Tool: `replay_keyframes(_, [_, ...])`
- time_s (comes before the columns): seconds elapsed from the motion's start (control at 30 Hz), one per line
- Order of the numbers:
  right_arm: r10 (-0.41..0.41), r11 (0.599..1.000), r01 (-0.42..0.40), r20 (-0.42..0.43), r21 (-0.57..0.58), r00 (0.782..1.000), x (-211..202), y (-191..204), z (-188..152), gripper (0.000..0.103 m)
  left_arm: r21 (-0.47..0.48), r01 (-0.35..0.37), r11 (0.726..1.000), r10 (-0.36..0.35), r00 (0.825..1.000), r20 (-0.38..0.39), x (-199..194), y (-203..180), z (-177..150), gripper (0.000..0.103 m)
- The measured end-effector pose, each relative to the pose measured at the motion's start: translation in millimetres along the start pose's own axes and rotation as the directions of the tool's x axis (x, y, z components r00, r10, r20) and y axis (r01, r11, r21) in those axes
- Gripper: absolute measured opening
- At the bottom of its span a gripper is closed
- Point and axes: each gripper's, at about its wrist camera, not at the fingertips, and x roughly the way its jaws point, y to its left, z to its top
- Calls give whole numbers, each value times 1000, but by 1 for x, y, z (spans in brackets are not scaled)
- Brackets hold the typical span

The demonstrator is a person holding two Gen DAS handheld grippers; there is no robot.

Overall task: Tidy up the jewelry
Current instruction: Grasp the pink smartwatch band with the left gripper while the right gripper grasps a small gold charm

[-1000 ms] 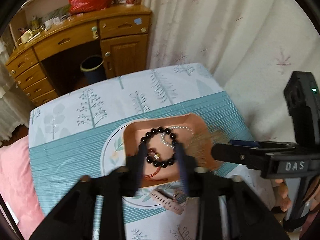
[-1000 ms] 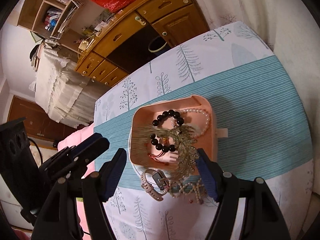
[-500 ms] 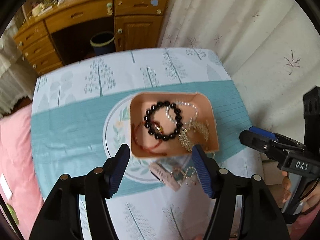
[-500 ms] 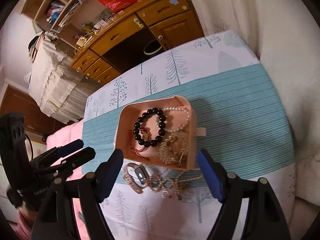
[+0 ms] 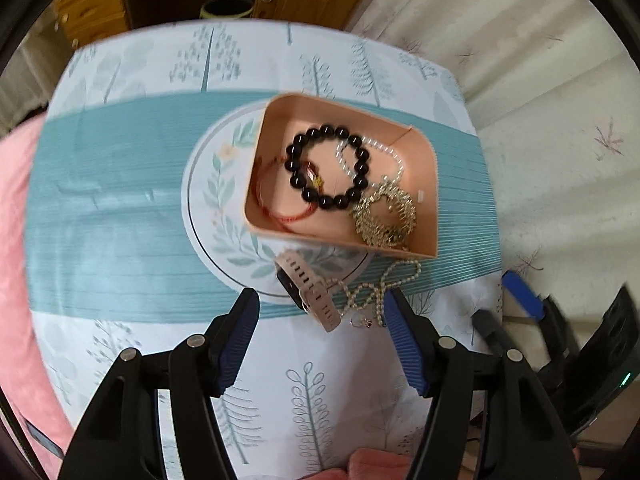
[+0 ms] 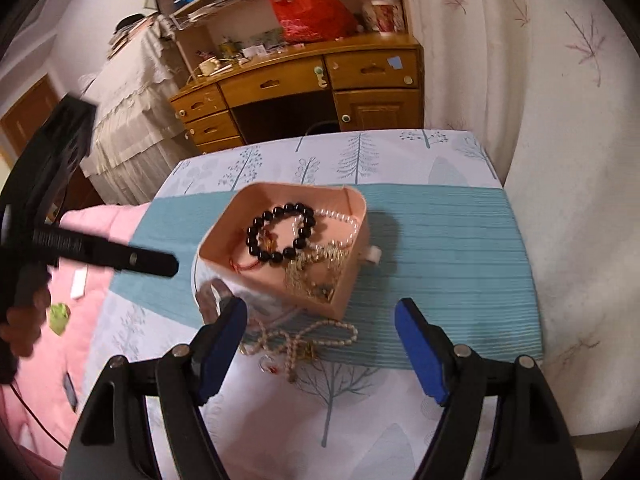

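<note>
While both the left gripper (image 5: 322, 312) and right gripper (image 6: 320, 324) hover released and empty, the limp, light pearl necklace (image 5: 376, 292) lies beside the pink tray (image 5: 434, 200); pinch a bunched loop.

Both wrist cameras look steeply down from close above. They share the pink tray (image 5: 424, 168) (image 6: 352, 280) on the counter (image 5: 120, 184) (image 6: 448, 248).

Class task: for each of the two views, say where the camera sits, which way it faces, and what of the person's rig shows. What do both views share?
Left wrist: on the left gripper, facing steeply down at the watch; right gripper at right.
Right wrist: on the right gripper, facing down and forward toward the desk; left gripper and hand at left.
Shared: pink box, pearl strand.
</note>
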Motion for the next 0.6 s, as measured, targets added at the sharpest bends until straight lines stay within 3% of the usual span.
replay_keyframes(0.23, [-4,998,5,21,-67,1000,26,5,-41,47,-91,99,991,-100,995,-10,34,7,-11,63])
replay_keyframes(0.4, [-14,994,14,4,-112,1000,47,17,-56,35,-106,114,988,-114,993,10,52,8,-13,63])
replay_keyframes(0.6, [-40,989,39,-6,-141,999,63,27,-62,26,-115,100,988,-98,995,17,64,11,-8,45])
